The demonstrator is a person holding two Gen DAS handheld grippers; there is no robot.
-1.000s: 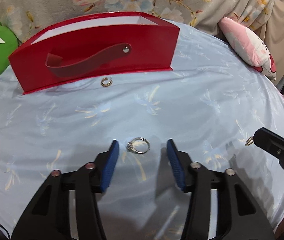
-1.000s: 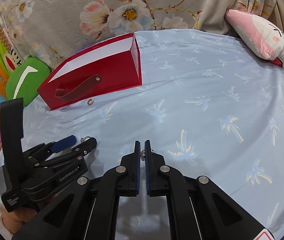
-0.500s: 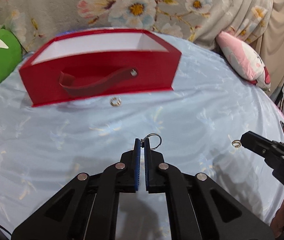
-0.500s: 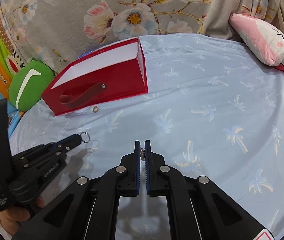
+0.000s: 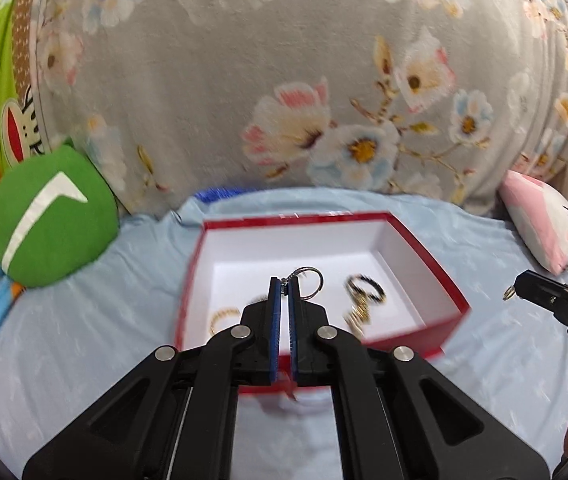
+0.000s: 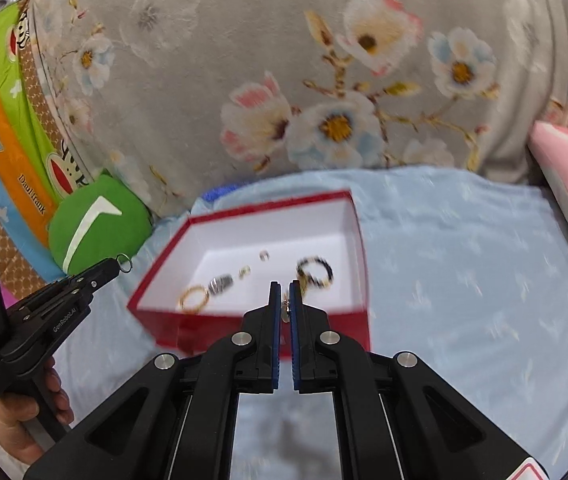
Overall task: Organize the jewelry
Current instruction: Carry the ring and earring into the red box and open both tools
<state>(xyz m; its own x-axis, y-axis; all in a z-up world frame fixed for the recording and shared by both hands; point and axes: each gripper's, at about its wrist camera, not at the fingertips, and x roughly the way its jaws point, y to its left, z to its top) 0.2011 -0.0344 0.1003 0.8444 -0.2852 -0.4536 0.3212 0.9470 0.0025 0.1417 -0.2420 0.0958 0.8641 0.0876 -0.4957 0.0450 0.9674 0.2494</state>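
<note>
A red box (image 5: 428,256) with a white inside stands open on the blue bedsheet; it also shows in the right wrist view (image 6: 360,240). My left gripper (image 5: 283,280) is shut on a silver ring (image 5: 309,278) and holds it above the box's near side. My right gripper (image 6: 284,286) is shut on a small gold piece (image 6: 285,311), held above the box's front wall. Inside lie a gold ring (image 6: 194,299), a black beaded ring (image 6: 316,270) and small pieces. In the left wrist view my right gripper (image 5: 518,286) is to the box's right.
A green round cushion (image 5: 50,216) lies left of the box. A grey floral blanket (image 5: 304,92) rises behind it. A pink and white pillow (image 5: 544,224) lies at the right. My left gripper (image 6: 114,266) also shows at the left of the right wrist view.
My left gripper closed on the silver ring and lifted it off the sheet. Both grippers rose and moved towards the box, so its inside now shows.
</note>
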